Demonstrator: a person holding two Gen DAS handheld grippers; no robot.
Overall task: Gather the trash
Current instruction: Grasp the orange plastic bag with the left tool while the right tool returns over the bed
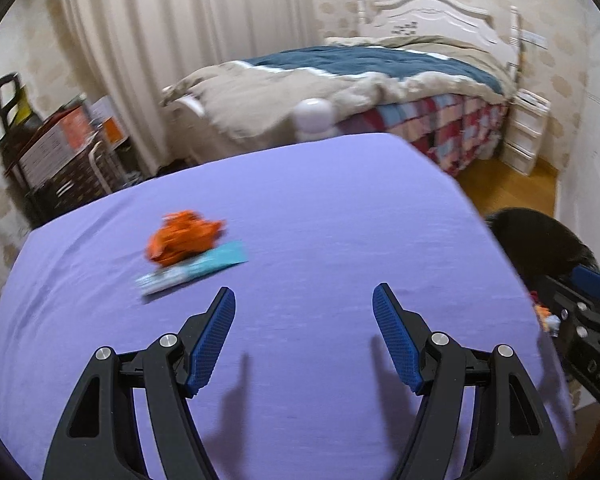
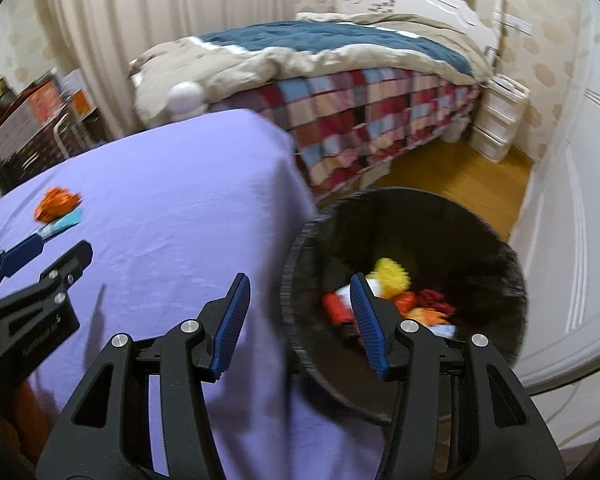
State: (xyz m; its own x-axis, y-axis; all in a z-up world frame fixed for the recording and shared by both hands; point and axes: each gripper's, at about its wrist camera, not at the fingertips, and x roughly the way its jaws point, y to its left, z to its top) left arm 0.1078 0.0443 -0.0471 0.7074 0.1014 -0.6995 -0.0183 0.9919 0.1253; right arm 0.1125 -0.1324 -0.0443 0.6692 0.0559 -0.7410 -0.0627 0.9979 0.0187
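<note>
Left claw wide, right claw narrower, both empty; purple tablecloth, bed behind.

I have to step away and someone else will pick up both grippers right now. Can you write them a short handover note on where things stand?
Left gripper: open, empty, over the purple table cover.
Right gripper: open, empty, at the table's edge beside the black bin.
Done: several pieces are in the bin already, among them a yellow crumpled piece and red and orange scraps.
Left: the orange crumpled wrapper and the teal packet, lying together on the cover ahead and to the left of the left gripper. The pictures are too blurred to say whether they overlap. Both go into the bin.
</note>
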